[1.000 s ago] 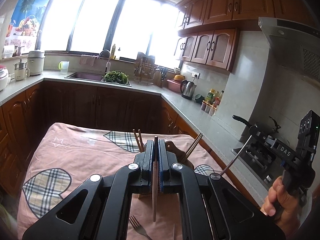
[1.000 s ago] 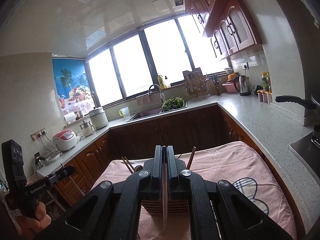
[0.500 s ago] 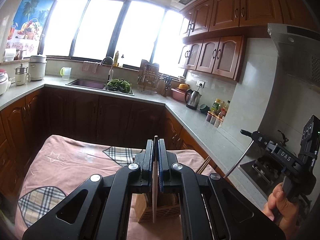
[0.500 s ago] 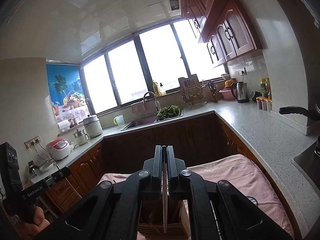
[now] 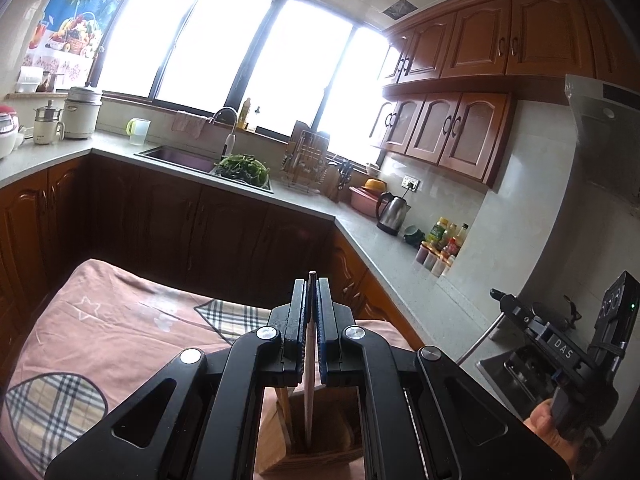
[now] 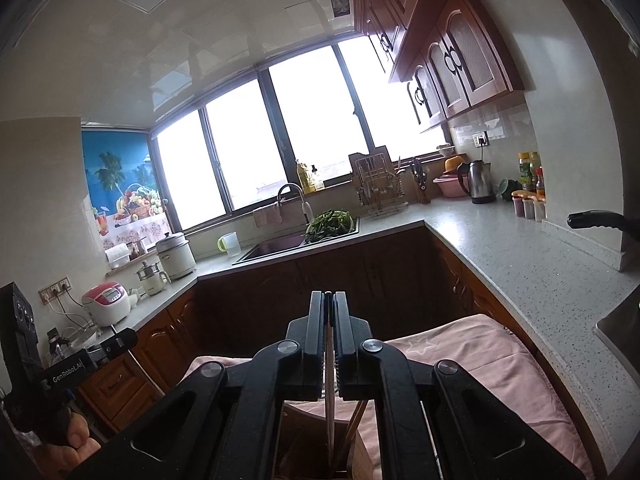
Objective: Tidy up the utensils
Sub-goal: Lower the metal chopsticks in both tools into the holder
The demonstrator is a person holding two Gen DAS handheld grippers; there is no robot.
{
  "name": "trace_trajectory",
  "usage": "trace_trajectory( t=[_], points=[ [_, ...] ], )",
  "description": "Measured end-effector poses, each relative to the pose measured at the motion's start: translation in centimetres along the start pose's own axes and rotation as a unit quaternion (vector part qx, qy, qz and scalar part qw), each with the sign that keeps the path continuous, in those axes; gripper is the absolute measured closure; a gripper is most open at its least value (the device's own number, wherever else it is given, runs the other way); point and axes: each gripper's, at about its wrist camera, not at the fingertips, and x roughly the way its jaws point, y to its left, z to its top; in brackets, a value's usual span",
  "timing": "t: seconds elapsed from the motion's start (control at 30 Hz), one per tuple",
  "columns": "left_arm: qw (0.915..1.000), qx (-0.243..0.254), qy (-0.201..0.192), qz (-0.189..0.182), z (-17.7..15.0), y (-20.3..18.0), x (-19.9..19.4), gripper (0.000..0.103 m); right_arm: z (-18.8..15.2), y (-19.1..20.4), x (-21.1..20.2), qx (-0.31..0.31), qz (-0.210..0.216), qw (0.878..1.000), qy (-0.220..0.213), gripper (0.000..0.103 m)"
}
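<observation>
Left wrist view: left tool (image 5: 311,320) clamped tight on a thin wooden chopstick (image 5: 309,380), held near its upper end, stick hanging straight down between the pads with its lower tip inside the wooden utensil holder (image 5: 316,436). The holder stands on the table, on a pink cloth (image 5: 120,332) with plaid hearts. The right tool (image 5: 560,352) shows at the frame's right edge, with the thumb of the hand gripping it below.

Right wrist view: right tool (image 6: 329,340) also pinched shut on a chopstick (image 6: 329,408), again vertical, lower end inside the holder (image 6: 320,444). More sticks (image 6: 354,424) lean inside it just beside. The left tool shows at far left.

Handling, as a judgement: the chopsticks look light, stiff and narrow, smooth wood, so they could pivot or slip in a loose pinch. Gripping high near the thick end, as here, keeps the stick plumb and the pads clear of the holder rim. The drop should be short; the holder looks light enough to tip if a stick is pushed sideways against its wall. Little breakage risk.
</observation>
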Motion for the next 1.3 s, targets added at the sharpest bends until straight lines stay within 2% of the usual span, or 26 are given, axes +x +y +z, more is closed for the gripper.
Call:
trace_trajectory(
  t=[0.33, 0.8, 0.9, 1.3],
  points=[
    [0.9998, -0.006, 0.013, 0.018, -2.2, 1.1, 2.0, 0.1, -1.9, -1.0, 2.2, 0.014, -0.003, 1.0, 0.026, 0.099],
    [0.9958, 0.027, 0.078, 0.04, -6.2, 0.5, 5.3, 0.099, -6.1, -3.0, 5.4, 0.045, -0.009, 0.996, 0.082, 0.099],
    [0.9957, 0.036, 0.072, 0.045, -6.3, 0.3, 5.3, 0.099, -6.8, -3.5, 6.0, 0.051, -0.01, 0.994, 0.095, 0.099],
    [0.9954, 0.038, 0.075, 0.045, -6.3, 0.3, 5.4, 0.099, -7.0, -3.7, 6.1, 0.058, -0.009, 0.993, 0.101, 0.098]
  ],
)
